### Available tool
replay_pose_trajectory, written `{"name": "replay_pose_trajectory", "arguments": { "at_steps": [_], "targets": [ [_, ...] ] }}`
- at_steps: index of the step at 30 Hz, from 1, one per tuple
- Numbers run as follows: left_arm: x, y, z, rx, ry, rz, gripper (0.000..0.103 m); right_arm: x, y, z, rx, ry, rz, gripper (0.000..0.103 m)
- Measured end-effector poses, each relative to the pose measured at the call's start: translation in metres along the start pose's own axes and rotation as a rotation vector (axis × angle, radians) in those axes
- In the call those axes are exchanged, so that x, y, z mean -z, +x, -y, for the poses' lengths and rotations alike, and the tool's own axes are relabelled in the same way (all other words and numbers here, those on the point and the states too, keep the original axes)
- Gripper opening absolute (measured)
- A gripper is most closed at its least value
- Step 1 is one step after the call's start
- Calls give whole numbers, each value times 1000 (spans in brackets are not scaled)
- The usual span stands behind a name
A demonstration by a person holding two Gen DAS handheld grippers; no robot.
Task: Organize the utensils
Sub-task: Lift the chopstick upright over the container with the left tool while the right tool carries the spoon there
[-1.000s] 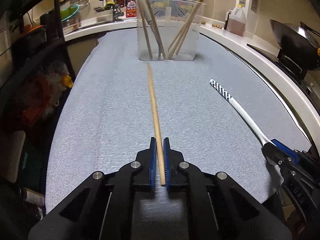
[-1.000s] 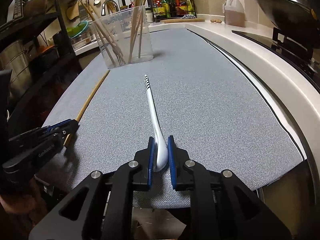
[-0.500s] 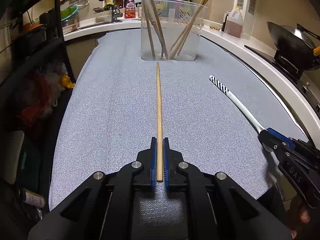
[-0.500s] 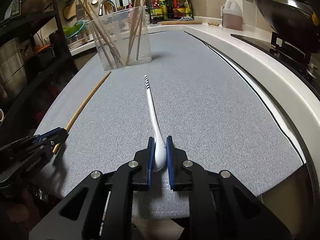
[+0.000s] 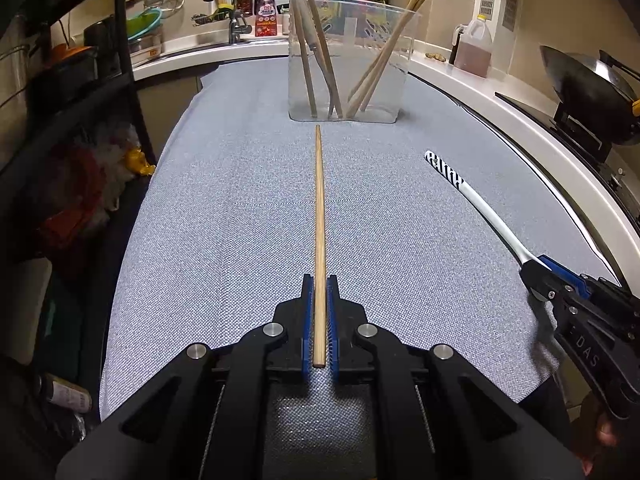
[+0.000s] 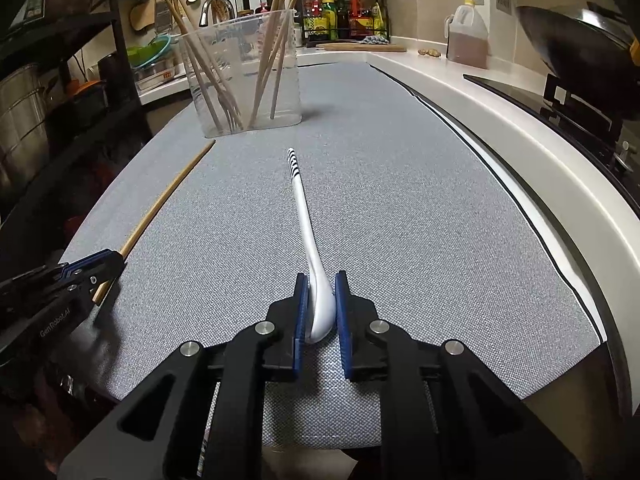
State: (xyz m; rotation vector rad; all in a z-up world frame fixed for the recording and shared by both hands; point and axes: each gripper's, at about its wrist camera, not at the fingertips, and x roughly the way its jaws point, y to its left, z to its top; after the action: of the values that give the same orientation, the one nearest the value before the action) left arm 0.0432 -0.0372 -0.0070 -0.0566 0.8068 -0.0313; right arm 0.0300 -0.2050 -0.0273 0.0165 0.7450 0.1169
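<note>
My left gripper (image 5: 319, 280) is shut on a long wooden chopstick (image 5: 319, 216) that points straight at a clear plastic holder (image 5: 348, 60) with several wooden utensils in it. My right gripper (image 6: 321, 278) is shut on the bowl end of a white spoon (image 6: 306, 224) with a black-striped handle tip. Both utensils are lifted a little above the grey mat (image 5: 240, 200). The spoon (image 5: 480, 200) and right gripper (image 5: 560, 284) also show at the right of the left wrist view. The chopstick (image 6: 168, 196) and left gripper (image 6: 100, 264) show at the left of the right wrist view.
A white counter (image 6: 500, 120) runs along the right, with a dark wok (image 5: 588, 92) on a stove and a jug of brown liquid (image 5: 474, 46). A sink with tap (image 5: 228, 4) is at the back. Dark shelving (image 5: 60, 120) stands on the left.
The left gripper has swung the chopstick into line with the holder and lifted it. The right gripper holds the spoon, slightly higher, with the jaws a little wider apart than before.
</note>
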Motion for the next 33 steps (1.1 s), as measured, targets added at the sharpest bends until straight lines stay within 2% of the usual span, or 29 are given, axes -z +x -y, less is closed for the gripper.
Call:
{"name": "replay_pose_trajectory", "arguments": {
  "at_steps": [21,27,33],
  "targets": [
    [-1,-1,1,3,11,6,6,-3,-6,2,-1,5,-14,12],
    [2,-15,0,15,21,44,6,-4,-27,1,13,-6,19,12],
    [-1,-37,-8,10,16,119,6,-10,-49,5,29,-21,67,12]
  ]
}}
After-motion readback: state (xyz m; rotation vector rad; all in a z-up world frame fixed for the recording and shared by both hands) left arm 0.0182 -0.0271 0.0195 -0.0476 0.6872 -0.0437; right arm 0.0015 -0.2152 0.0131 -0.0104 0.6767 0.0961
